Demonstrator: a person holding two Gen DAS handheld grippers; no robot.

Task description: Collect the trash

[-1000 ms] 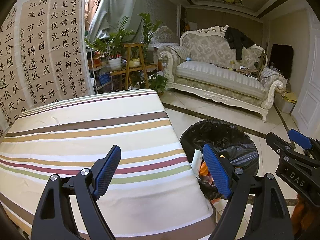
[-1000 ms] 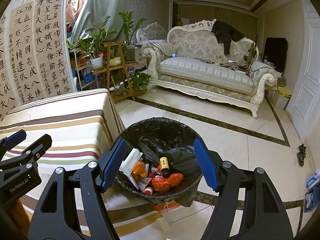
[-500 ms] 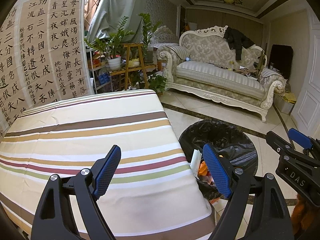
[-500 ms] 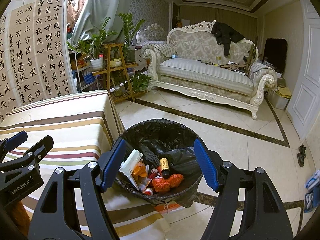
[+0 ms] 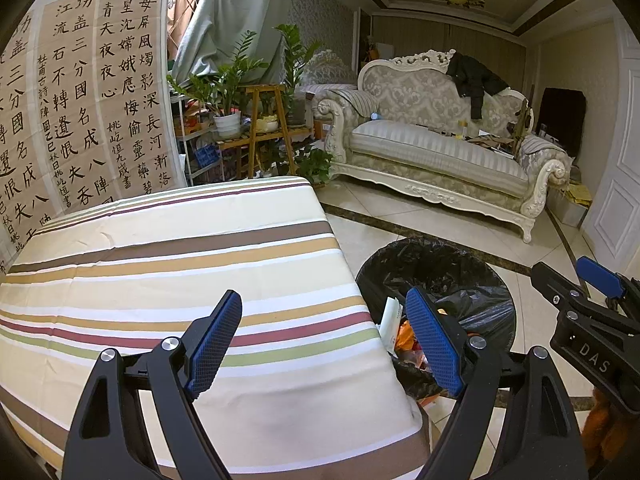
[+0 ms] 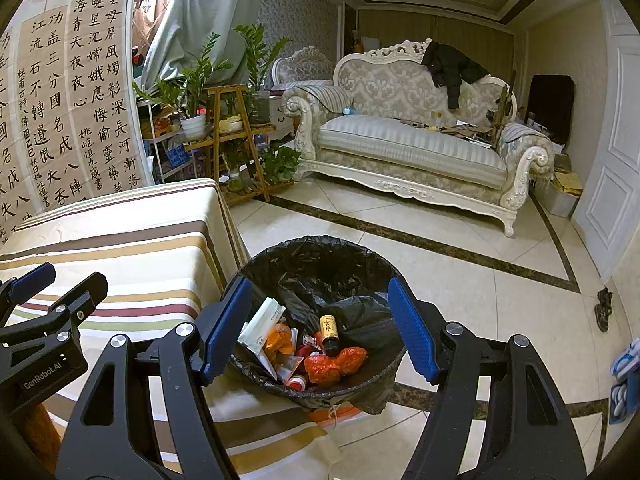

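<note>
A bin lined with a black bag [image 6: 320, 256] stands on the floor beside the striped table [image 5: 168, 264]. Inside lie a brown bottle [image 6: 329, 329], red and orange wrappers [image 6: 332, 362] and a white packet [image 6: 260, 322]. My right gripper [image 6: 320, 320] hovers above the bin, open, nothing between its blue pads. My left gripper [image 5: 324, 336] hangs over the table's right edge, open and empty too. The bin [image 5: 436, 268] shows in the left wrist view just right of the table. Each gripper appears at the edge of the other's view.
A cream sofa [image 6: 412, 148] with a black jacket stands across the tiled floor. Plant stands [image 6: 236, 136] and a calligraphy screen [image 5: 80, 112] lie behind the table. A white door [image 6: 616, 152] is at the right; shoes [image 6: 624, 364] lie near it.
</note>
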